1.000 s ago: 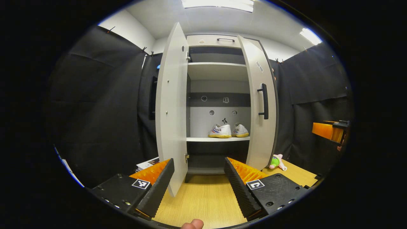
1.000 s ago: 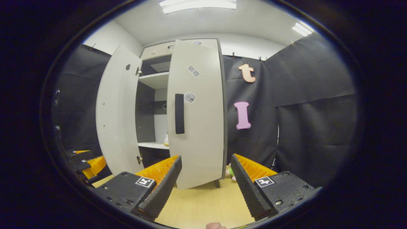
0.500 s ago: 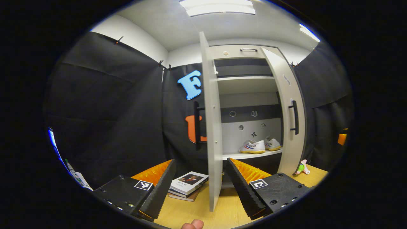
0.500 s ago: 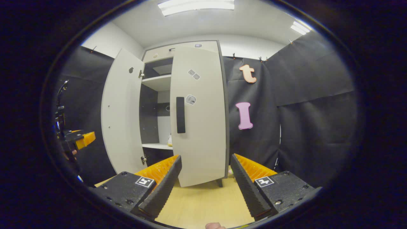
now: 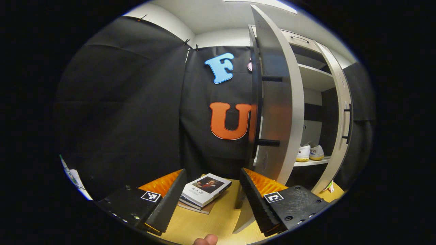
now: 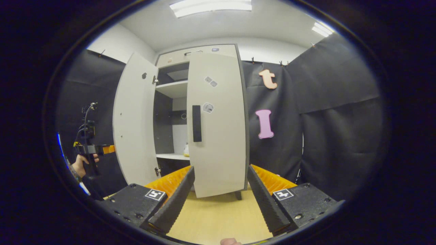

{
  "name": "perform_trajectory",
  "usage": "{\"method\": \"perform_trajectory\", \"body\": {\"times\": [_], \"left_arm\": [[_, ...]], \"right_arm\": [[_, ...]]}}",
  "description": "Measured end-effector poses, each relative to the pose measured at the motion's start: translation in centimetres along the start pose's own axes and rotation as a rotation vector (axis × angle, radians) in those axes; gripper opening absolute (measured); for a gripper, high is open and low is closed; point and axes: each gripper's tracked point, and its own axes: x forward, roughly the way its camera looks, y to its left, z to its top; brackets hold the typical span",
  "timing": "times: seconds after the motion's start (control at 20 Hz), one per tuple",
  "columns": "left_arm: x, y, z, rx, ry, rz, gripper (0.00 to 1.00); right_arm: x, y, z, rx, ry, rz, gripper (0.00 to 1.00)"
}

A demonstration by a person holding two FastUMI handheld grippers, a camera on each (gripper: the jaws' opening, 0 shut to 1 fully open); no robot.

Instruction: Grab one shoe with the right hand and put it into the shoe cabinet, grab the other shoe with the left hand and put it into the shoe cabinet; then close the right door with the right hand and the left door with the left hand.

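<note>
Booth walls: black cloth sheets (image 6: 337,102) clipped along the top edge, hanging with a few folds. Plain white wall (image 6: 272,51) visible above the cloth. White ceiling with rectangular fluorescent light panels (image 6: 211,5), one overhead, another (image 6: 322,30) toward the right corner in the right gripper view. Lighting even and bright up top, darker near the cloth. Floor surface is light wood-grain laminate (image 6: 221,217), same surface in the left gripper view (image 5: 201,223). Small stack of books with a pale cover and dark portrait photo (image 5: 205,189) lies flat on that surface near the cloth wall.
</note>
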Motion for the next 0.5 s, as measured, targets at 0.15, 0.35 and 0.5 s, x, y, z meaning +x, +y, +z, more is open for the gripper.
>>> {"method": "perform_trajectory", "body": {"times": [0.15, 0.35, 0.5], "left_arm": [[0.1, -0.4, 0.5, 0.059, -0.030, 0.009, 0.93], [0.0, -0.9, 0.2, 0.039, -0.027, -0.010, 0.93], [-0.3, -1.1, 0.1, 0.019, -0.021, -0.013, 0.93]], "right_arm": [[0.2, -0.2, 0.0, 0.004, 0.003, -0.006, 1.00], [0.8, 0.3, 0.1, 0.001, 0.001, 0.004, 0.98], [1.2, 0.8, -0.1, -0.003, 0.002, 0.015, 1.00]]}}
